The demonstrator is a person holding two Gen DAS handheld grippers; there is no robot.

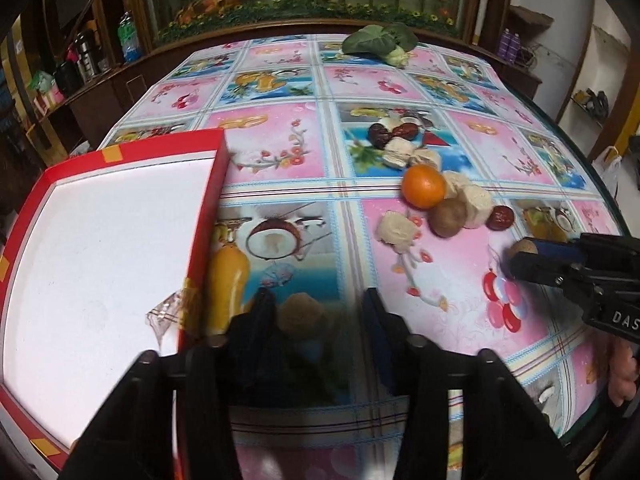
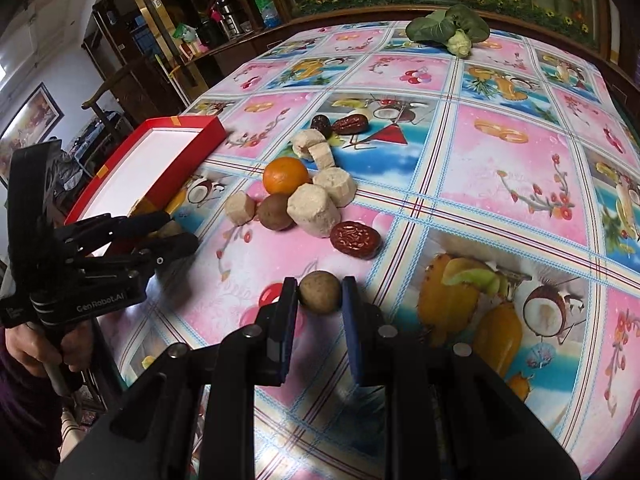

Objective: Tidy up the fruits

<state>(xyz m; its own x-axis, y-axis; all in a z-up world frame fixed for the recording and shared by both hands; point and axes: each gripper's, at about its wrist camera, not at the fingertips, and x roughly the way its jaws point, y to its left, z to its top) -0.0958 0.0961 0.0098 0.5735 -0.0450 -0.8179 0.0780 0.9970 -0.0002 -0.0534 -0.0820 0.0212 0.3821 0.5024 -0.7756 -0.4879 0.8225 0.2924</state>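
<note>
My left gripper is open beside the red box; a brown round piece lies on the table between its fingers, next to the left one. My right gripper has a brown kiwi between its fingers on the table, both pads touching it. The kiwi also shows in the left wrist view. A loose pile lies mid-table: an orange, a second kiwi, red dates and pale cut chunks. The box has a white, empty inside.
A leafy green vegetable lies at the table's far edge. Two more dates lie beyond the pile. The patterned tablecloth covers the table. Shelves with bottles stand behind on the left.
</note>
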